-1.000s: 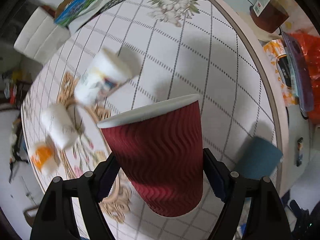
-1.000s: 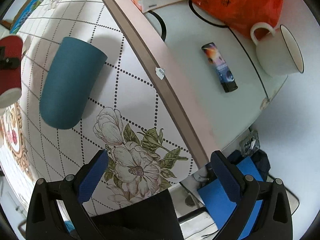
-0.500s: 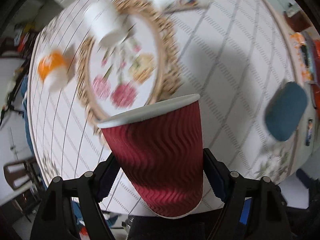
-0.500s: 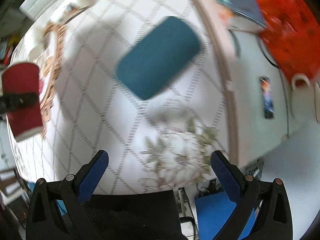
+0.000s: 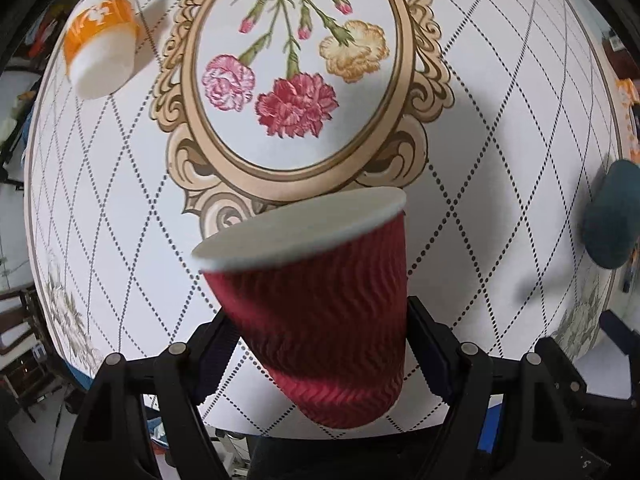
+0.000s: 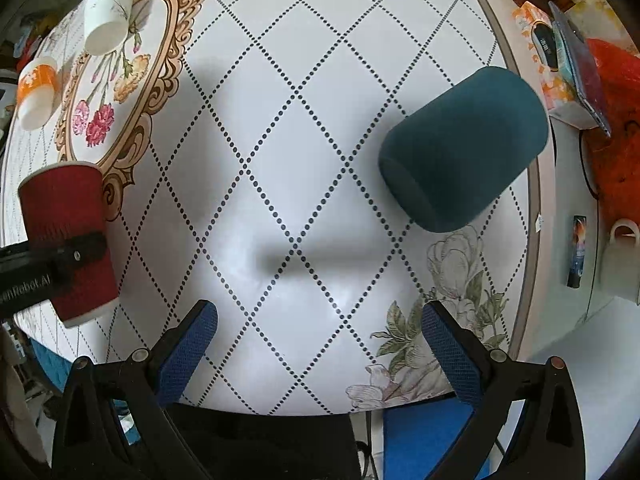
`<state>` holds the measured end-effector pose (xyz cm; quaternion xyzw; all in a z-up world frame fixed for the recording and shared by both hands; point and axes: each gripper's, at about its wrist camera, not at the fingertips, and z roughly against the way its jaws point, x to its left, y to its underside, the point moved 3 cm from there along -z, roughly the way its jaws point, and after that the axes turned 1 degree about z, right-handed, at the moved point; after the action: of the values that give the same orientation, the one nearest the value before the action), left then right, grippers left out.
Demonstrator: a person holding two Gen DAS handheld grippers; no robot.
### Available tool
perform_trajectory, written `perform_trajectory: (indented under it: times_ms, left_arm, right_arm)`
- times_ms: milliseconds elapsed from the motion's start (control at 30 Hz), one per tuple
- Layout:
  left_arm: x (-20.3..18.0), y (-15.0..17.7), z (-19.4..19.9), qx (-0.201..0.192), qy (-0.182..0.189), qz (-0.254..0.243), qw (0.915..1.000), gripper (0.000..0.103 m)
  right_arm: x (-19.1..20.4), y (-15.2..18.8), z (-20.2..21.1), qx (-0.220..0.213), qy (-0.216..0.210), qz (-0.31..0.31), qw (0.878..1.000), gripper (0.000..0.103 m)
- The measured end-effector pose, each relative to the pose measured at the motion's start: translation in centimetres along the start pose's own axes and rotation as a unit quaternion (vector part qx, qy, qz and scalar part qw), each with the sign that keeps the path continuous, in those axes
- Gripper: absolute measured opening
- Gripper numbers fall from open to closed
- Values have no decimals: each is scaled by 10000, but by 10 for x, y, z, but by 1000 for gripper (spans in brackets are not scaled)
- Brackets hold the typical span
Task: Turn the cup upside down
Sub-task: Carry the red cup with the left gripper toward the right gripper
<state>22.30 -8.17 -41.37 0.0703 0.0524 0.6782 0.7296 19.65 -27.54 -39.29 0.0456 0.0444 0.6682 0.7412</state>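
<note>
The left gripper clamps the red ribbed paper cup between its two fingers, pressing on the lower half of the wall; the cup is carried in the air above the table, tilted, its white rim pointing away from the camera and slightly up to the right, its narrower base toward the camera. From the right wrist camera the same cup shows at the far left, crossed by a black gripper finger and hanging over the tablecloth near the lower end of the ornate oval flower frame. The right gripper hovers above the table with its blue-padded fingers spread wide and nothing between them. Ahead of it lies a broad bare stretch of white diamond-dotted cloth. A teal cup stands to its right front, near the table's curved edge, beyond which a lower surface carries a white mug, a small dark tube and an orange bag. Beyond the held cup, well apart from it, an orange-and-white cup stands at the far left, and a plain white cup at the frame's top end
</note>
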Motion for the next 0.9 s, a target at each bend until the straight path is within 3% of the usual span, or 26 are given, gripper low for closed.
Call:
perform_trajectory:
  times_ms: [667, 900]
  left_arm:
    - [-17, 5, 0, -316, -101, -638, 9974, 80]
    - [-15, 5, 0, -222, 79, -472, 9986, 80]
  right_arm:
    - [4, 0, 6, -31, 97, -27, 9999, 103]
    - [3, 4, 4, -22, 65, -42, 10000, 103]
